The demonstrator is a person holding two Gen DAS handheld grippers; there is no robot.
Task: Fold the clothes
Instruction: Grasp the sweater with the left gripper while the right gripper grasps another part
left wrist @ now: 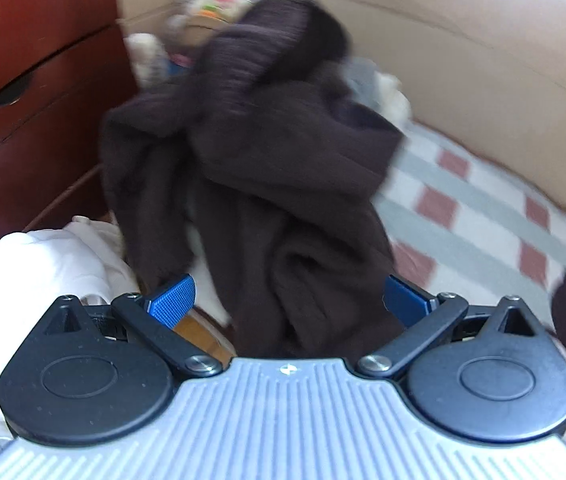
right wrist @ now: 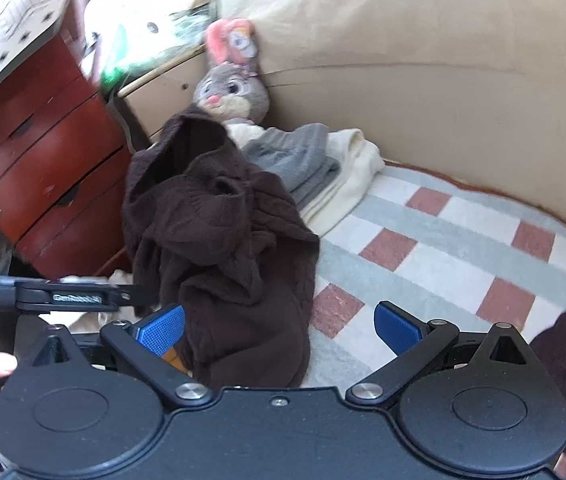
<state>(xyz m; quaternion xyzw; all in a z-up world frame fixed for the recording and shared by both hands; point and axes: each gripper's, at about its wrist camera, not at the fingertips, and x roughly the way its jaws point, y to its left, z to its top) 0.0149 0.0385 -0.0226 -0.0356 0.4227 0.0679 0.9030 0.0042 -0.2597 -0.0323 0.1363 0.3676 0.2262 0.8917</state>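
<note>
The knitted sweater (right wrist: pixel 219 240) is dark brown. The blanket (right wrist: pixel 443 248) has white, grey and dull red squares. The folded clothes (right wrist: pixel 303 160) are grey over cream. The plush rabbit (right wrist: pixel 231 88) is grey with pink ears. The drawers (right wrist: pixel 43 152) are red-brown. The gripper pads (right wrist: pixel 163 330) are blue.

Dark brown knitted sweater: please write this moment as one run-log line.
dark brown knitted sweater: crumpled, unfolded | left gripper: open | right gripper: open
</note>
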